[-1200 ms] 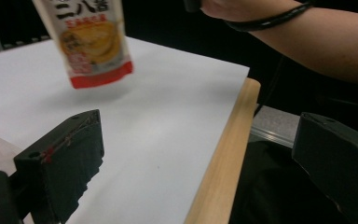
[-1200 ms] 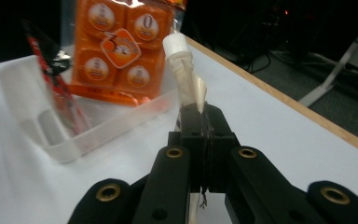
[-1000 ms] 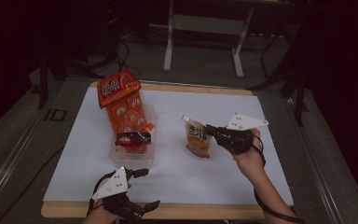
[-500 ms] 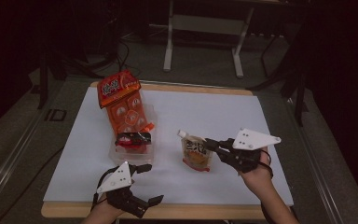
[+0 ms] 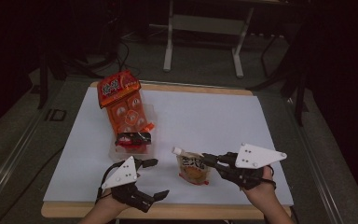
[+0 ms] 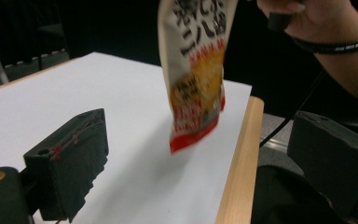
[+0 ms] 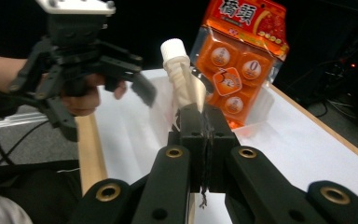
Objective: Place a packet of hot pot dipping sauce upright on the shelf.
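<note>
- White-capped spout pouch [image 5: 193, 168], printed in yellow and red, is clamped in the right hand-held gripper [image 5: 210, 160]; the right gripper view shows both jaws pressed together on the pouch's upper edge, with the cap [image 7: 173, 48] standing just beyond them.
- Pouch body hangs clear of the white surface [image 5: 214, 121], below and ahead of the right hand-held gripper, close to the surface's near wooden edge; the left gripper view shows its lower edge [image 6: 193, 135] in the air.
- Left hand-held gripper [image 5: 155, 178] is released, jaws spread wide with nothing between them; the pouch sits just ahead of it and apart from both jaws.
- Orange snack pack [image 5: 123, 105] stands tilted in a clear tray [image 5: 149, 140], beyond the left hand-held gripper and well apart from the right one.
- A dark-wrapped item [image 5: 133, 137] lies in the same tray, at the pack's foot.
</note>
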Tool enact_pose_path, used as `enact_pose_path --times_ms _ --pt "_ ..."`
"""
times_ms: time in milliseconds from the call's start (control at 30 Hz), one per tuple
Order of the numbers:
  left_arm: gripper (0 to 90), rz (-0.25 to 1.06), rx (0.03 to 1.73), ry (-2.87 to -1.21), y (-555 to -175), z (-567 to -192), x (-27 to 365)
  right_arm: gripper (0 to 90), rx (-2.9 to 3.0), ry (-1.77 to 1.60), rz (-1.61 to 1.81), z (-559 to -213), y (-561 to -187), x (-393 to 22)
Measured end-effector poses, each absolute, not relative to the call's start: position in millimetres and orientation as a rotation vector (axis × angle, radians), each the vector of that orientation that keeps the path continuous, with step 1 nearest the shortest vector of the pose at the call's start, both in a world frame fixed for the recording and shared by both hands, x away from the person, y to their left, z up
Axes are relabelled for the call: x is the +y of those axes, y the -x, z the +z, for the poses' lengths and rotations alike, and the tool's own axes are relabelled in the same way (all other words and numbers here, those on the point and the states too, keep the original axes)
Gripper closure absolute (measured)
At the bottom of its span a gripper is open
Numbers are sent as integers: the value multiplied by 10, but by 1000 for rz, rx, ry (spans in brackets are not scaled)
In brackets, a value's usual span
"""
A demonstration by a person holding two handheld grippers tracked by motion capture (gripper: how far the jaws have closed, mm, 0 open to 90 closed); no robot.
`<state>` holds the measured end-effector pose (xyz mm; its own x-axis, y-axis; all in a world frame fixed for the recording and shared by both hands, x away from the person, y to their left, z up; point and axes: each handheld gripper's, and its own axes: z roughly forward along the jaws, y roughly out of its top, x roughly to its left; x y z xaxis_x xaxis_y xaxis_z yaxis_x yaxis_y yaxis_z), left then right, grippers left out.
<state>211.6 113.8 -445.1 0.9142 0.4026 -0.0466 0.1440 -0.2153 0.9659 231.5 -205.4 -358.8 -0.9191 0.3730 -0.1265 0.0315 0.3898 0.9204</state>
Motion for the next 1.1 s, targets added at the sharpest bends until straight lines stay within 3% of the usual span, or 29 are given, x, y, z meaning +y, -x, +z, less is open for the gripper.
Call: enact_pose_path --times_ms 567,733,867,1100 --pt "165 231 268 -1753 -2207 -4180 958 890 2380 -291 1568 -3624 -2183 -1967" --pt "281 223 276 -1753 -2244 -4191 914 890 2392 -286 1575 -3640 -2179 -1942" --pt "448 224 266 -1753 -2261 -4180 873 889 2402 -270 1569 -3662 -2170 -1904" --pt "649 213 245 -1779 -2274 -4181 829 890 2403 -269 1570 -3669 -2171 -1894"
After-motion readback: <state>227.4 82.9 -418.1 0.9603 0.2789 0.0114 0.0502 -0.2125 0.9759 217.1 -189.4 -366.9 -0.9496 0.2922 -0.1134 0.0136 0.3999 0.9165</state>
